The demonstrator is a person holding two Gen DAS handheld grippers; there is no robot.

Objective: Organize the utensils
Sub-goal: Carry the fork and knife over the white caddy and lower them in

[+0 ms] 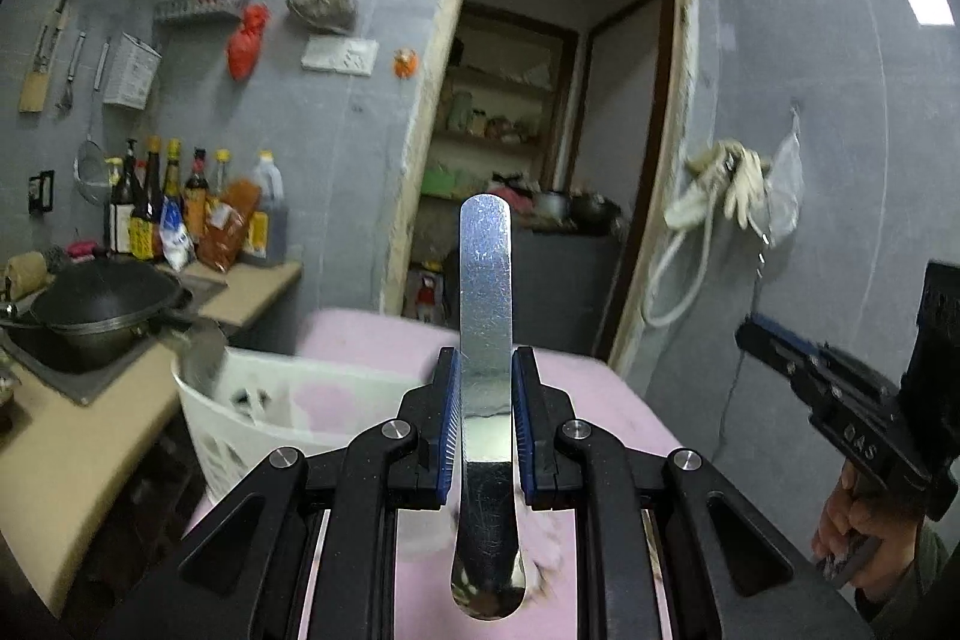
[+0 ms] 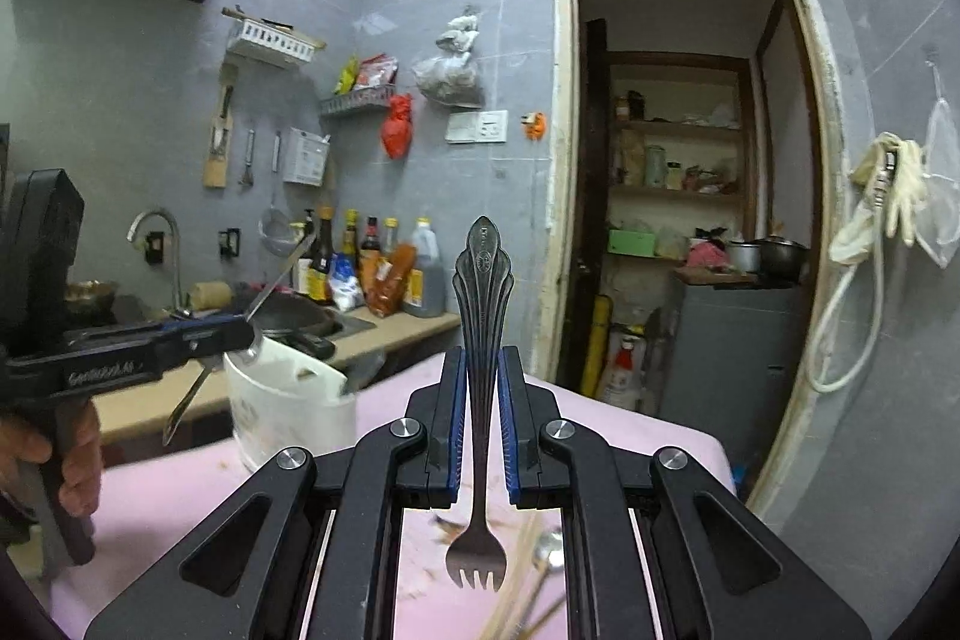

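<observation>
Left wrist: left hand-held gripper (image 1: 486,370) clamps spoon (image 1: 486,400) | right wrist: right hand-held gripper (image 2: 480,376) clamps fork (image 2: 480,400)

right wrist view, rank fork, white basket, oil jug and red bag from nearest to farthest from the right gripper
1. fork: clamped in the jaws of the right gripper, tines toward the camera.
2. white basket: on the pink table, ahead to the left.
3. oil jug: on the counter behind the basket.
4. red bag: hanging on the back wall, above the bottles.
</observation>
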